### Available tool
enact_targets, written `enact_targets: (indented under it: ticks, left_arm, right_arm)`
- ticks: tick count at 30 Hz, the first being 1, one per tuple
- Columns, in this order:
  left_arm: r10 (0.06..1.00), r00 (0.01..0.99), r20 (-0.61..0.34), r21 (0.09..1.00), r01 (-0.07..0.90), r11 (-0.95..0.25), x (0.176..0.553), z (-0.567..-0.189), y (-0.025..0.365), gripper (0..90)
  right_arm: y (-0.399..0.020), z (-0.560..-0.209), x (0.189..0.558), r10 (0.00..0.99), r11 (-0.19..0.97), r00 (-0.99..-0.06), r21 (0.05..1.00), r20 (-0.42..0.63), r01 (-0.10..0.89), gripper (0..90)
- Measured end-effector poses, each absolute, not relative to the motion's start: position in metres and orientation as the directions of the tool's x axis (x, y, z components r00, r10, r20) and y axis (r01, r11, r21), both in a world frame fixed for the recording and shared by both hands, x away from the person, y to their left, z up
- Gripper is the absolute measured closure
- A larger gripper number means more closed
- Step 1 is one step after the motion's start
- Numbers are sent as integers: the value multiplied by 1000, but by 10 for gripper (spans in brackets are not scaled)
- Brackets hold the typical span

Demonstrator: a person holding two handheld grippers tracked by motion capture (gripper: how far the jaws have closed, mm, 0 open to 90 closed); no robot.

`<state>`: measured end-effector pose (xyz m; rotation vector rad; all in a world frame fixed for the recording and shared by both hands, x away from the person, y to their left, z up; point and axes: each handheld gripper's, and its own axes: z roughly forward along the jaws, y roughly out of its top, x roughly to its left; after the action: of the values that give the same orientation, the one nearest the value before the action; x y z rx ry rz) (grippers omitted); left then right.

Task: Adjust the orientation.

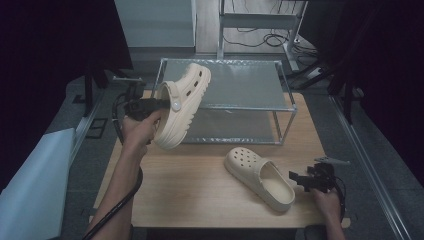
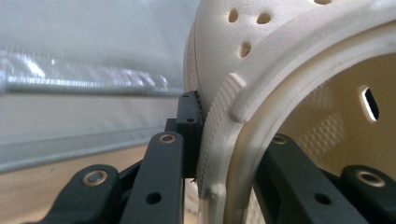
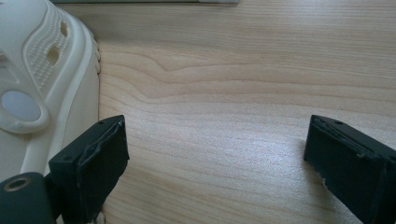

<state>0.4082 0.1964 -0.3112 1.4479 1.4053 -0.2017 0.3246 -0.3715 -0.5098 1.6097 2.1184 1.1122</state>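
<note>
Clamping the raised clog's (image 1: 181, 105) wall, left hand-held gripper (image 1: 161, 104) holds it beside the rack (image 1: 227, 106); right hand-held gripper (image 3: 217, 154) gapes wide near the lying clog (image 1: 260, 176).

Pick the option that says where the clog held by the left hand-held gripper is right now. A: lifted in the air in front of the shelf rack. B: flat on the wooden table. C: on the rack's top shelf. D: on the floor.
A: the left hand-held gripper is clamped on the rim of the raised clog, which hangs in front of the shelf rack, clear of the table.
</note>
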Motion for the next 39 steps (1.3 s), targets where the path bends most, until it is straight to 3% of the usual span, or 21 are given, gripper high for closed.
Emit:
enact_targets:
  ticks: [39]
  left_arm:
    - [687,121,-716,534,729,428,501,-308,163,766]
  right_arm:
    - [-372,-510,326,900,86,-357,701,250,708,69]
